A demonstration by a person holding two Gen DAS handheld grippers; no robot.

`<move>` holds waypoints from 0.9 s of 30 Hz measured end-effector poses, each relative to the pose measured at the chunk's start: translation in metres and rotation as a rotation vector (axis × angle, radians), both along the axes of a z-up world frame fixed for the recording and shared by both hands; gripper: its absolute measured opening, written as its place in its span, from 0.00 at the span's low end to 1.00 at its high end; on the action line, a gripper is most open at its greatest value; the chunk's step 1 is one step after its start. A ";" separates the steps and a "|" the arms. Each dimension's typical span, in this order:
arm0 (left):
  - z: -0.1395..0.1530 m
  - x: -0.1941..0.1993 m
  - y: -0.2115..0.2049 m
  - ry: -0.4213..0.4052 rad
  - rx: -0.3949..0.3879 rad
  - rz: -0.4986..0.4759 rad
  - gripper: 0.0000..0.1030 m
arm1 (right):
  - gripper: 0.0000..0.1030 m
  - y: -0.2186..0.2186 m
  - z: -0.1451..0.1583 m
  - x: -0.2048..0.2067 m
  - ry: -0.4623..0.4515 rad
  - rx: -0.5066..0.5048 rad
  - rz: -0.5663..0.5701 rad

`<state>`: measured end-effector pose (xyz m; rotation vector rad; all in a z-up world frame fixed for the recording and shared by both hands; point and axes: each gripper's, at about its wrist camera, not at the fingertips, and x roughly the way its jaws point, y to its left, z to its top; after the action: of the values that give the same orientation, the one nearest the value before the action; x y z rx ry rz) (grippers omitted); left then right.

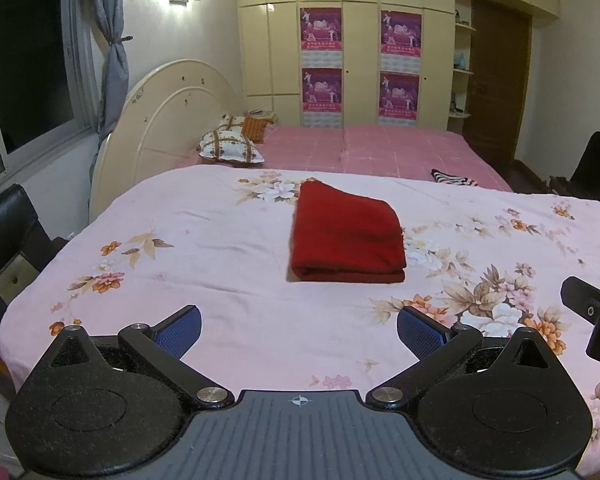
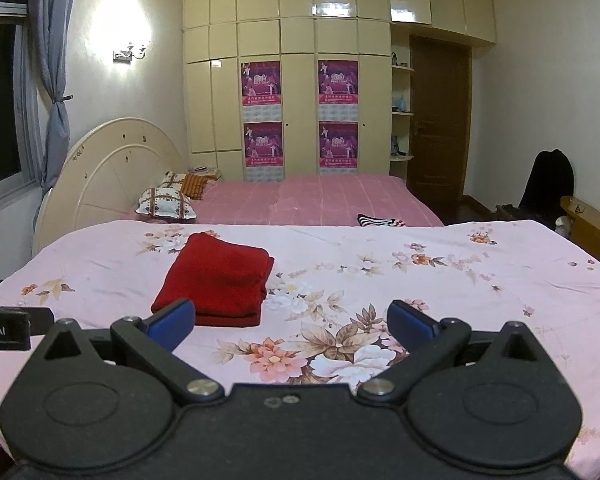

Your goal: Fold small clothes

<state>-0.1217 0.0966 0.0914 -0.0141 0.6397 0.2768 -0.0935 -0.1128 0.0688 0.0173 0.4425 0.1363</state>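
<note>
One red garment [image 1: 348, 236], soft and fleecy-looking, is lying folded into a thick rectangular stack with rounded layered edges on the pale pink floral sheet [image 1: 204, 248] that is covering the near surface. The left gripper [image 1: 299, 330] is hovering over the sheet on the near side of the garment, well apart from it, its two blue ribbed pads [image 1: 418, 330] spread wide and gripping nothing. The right gripper [image 2: 290, 322] is sitting near the garment's front right corner, its two fingers likewise released and empty, one blue pad [image 2: 172, 322] overlapping the stack's edge in view. Beyond the garment a bed in a pink checked cover [image 2: 320, 200] is showing two patterned pillows [image 2: 166, 202] and one striped cloth [image 2: 380, 221]. Four magenta posters [image 2: 261, 82] are hanging on the glossy cream wardrobe [image 2: 300, 32] behind it.
</note>
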 end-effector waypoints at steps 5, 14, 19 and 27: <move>0.000 0.000 -0.001 0.000 -0.001 0.001 1.00 | 0.99 -0.001 -0.001 -0.001 0.009 0.008 0.005; 0.000 0.002 0.000 0.000 0.000 0.007 1.00 | 0.99 -0.005 -0.002 0.002 0.019 0.012 0.003; -0.001 0.004 0.001 0.005 0.000 0.006 1.00 | 0.99 -0.006 -0.003 0.003 0.025 0.014 0.009; -0.003 0.008 0.001 0.009 -0.002 0.009 1.00 | 0.99 -0.010 -0.004 0.006 0.034 0.016 0.013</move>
<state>-0.1139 0.0978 0.0883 -0.0177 0.6486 0.2852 -0.0873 -0.1224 0.0652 0.0324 0.4760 0.1528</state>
